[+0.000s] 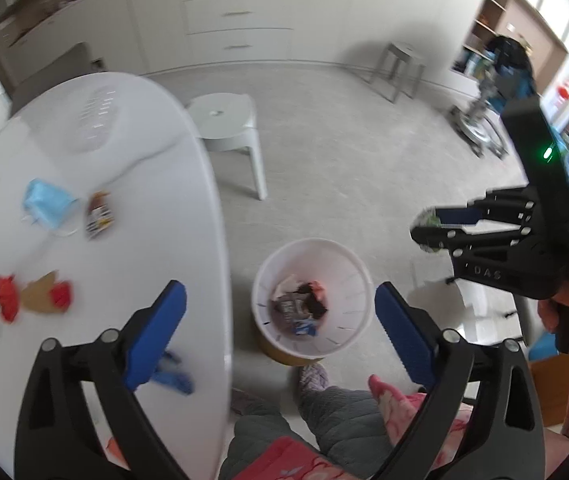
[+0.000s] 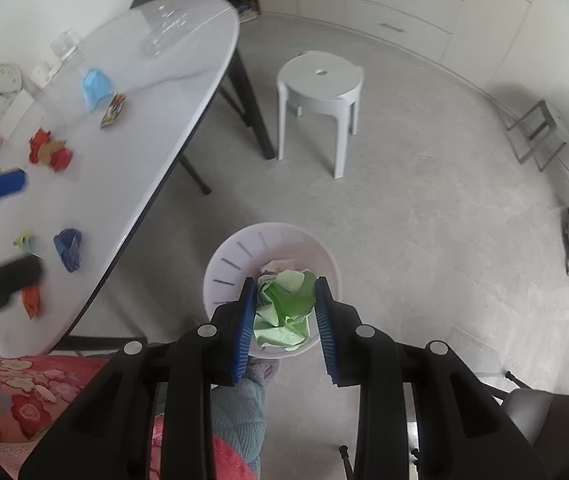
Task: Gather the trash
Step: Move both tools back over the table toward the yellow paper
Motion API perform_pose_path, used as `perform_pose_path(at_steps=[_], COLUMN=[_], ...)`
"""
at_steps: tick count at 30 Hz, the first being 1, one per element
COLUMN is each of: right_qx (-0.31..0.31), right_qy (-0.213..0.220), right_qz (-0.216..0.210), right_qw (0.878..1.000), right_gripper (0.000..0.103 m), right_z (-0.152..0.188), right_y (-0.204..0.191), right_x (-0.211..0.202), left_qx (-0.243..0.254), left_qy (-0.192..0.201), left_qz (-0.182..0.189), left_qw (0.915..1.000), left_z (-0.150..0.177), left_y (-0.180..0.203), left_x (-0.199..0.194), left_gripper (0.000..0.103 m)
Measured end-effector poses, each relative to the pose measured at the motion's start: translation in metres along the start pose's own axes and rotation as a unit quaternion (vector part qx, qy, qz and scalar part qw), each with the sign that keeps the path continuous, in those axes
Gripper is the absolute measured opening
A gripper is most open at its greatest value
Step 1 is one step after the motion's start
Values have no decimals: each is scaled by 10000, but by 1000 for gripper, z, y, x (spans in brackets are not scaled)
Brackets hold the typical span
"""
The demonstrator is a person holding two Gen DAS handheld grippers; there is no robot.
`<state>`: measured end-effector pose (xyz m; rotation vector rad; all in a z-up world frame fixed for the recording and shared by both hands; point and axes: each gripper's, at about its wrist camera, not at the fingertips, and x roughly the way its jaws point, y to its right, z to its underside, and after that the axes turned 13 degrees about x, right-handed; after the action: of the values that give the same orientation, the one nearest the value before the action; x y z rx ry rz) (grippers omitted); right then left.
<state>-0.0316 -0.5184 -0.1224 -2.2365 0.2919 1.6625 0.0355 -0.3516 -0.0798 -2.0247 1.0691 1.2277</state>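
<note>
Trash was what the moment turned on: a crumpled green paper point(image 2: 286, 312) sat pinched between the narrow-set blue pads of the right gripper point(image 2: 286, 316), hanging directly over the white bin point(image 2: 224, 276) on the floor beside the table point(image 2: 132, 184). In the left wrist view the same gripper point(image 1: 428, 229) showed from the side with a bit of green at its tips, though there it looked off to one side of the bin point(image 1: 348, 264), so how well it was centred could not be told for sure. The left gripper point(image 1: 280, 308) stood wide open with nothing between its pads, framing the bin, which already held several wrappers. The step in hand looked like the drop of the green paper. The next move seemed to call for opening the right jaws over the bin mouth, then sending a free gripper to the table. There more trash waited: a blue wad point(image 2: 68, 248) and an orange scrap point(image 2: 31, 300) nearest, a red and tan piece point(image 2: 50, 152) further on, then a light blue mask point(image 2: 96, 88) and a small wrapper point(image 2: 113, 110) beyond.
</note>
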Motion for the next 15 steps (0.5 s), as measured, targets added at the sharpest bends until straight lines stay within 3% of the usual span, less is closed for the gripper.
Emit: perform_pose_path(at_steps=[2,4,7,11,15], right_qx=[-97,-141,-281,-640,-1106], right_qy=[-150,-310,-177,215,531], right_qz=[-63,-38,56,144,71], right_qw=[9998,9994,9994,9976,9924], right_gripper=[38,68,90,100,100], right_z=[1,1,0,-6,-11], right_y=[-9,-20,-39,-75,-118], right_x=[12,23,20,-6,-32], left_qx=[-190,-392,-708,-1060,-1432], left_qy=[22,8,-10,-11,87], left_qz=[-110,-203,-342,-610,-824], left_qw=[9998,9990,9969,9925,9862], left_z=[10,19,37,62,84], left_y=[-12,-21,-39,-60,-80], left_x=[-9,-16,-26,-43,-61], left_gripper=[91,91,91,91,92])
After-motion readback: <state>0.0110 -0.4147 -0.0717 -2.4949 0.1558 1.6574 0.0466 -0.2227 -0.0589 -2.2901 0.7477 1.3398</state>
